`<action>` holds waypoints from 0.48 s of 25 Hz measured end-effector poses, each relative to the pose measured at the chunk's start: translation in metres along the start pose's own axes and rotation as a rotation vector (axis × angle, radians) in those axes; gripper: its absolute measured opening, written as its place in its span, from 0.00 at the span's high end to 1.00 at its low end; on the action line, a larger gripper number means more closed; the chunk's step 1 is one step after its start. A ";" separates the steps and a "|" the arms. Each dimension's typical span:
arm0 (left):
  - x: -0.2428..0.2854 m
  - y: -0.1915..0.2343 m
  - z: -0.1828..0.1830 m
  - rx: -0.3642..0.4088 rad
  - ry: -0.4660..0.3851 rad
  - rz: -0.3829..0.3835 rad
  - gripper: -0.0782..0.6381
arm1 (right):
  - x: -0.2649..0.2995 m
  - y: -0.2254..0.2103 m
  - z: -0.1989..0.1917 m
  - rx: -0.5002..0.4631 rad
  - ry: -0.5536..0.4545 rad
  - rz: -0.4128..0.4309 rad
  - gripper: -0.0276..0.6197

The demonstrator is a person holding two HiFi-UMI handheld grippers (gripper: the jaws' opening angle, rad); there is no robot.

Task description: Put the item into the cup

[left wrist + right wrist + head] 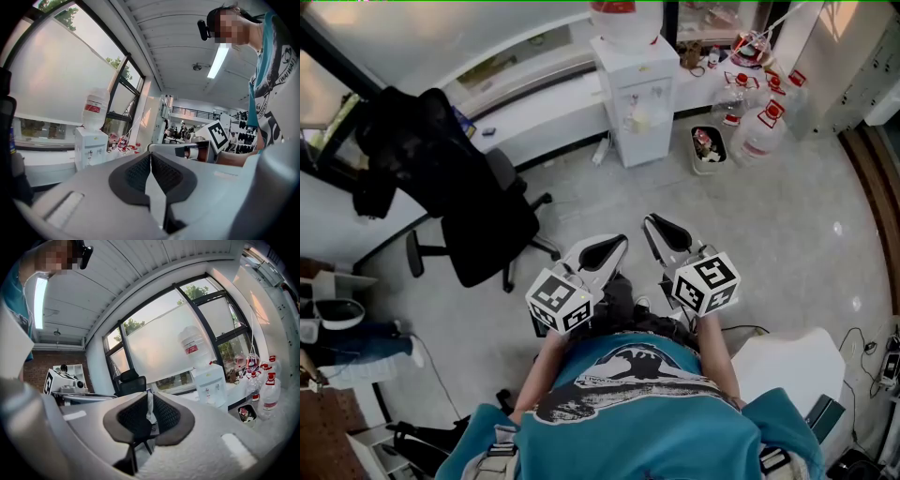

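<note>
No cup and no item shows in any view. In the head view I hold both grippers in front of my chest, over the floor and pointing away from me. My left gripper [617, 243] has its jaws together with nothing between them, and its own view shows the black pads meeting at the tip [150, 155]. My right gripper [653, 221] is also shut and empty, its pads nearly touching [149, 394]. Each gripper shows in the other's view: the right one [206, 151] and the left one [62, 383].
A white water dispenser [631, 94] stands ahead by the window ledge. Several large water bottles [759, 122] and a small bin [709, 150] sit to its right. A black office chair [478, 220] with a jacket stands at left. A white seat [787, 361] is at my right.
</note>
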State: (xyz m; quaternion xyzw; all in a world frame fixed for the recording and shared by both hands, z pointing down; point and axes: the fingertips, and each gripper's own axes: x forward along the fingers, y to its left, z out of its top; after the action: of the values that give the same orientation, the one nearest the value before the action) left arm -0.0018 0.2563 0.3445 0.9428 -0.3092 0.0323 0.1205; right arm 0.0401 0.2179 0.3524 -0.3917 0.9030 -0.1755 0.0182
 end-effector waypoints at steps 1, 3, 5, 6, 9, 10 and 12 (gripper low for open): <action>-0.001 0.001 0.000 0.000 0.003 0.007 0.88 | 0.001 0.000 -0.001 0.004 -0.001 0.004 0.91; -0.003 0.004 -0.001 0.000 0.006 0.019 0.88 | 0.003 0.000 -0.003 0.012 0.000 0.013 0.91; -0.005 0.006 -0.001 -0.002 0.009 0.028 0.88 | 0.005 0.001 -0.006 0.020 0.004 0.021 0.91; -0.006 0.007 -0.001 -0.004 0.011 0.031 0.88 | 0.006 0.001 -0.006 0.024 0.006 0.025 0.91; -0.007 0.010 -0.001 -0.007 0.020 0.038 0.89 | 0.011 0.003 -0.008 0.037 0.010 0.036 0.91; -0.007 0.011 -0.001 -0.007 0.023 0.039 0.89 | 0.013 0.002 -0.008 0.040 0.011 0.038 0.91; -0.004 0.014 -0.002 -0.009 0.027 0.038 0.89 | 0.015 -0.001 -0.009 0.045 0.014 0.040 0.91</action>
State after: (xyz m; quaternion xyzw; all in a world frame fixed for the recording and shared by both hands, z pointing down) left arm -0.0131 0.2480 0.3484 0.9356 -0.3257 0.0458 0.1282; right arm 0.0288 0.2088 0.3629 -0.3720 0.9066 -0.1980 0.0242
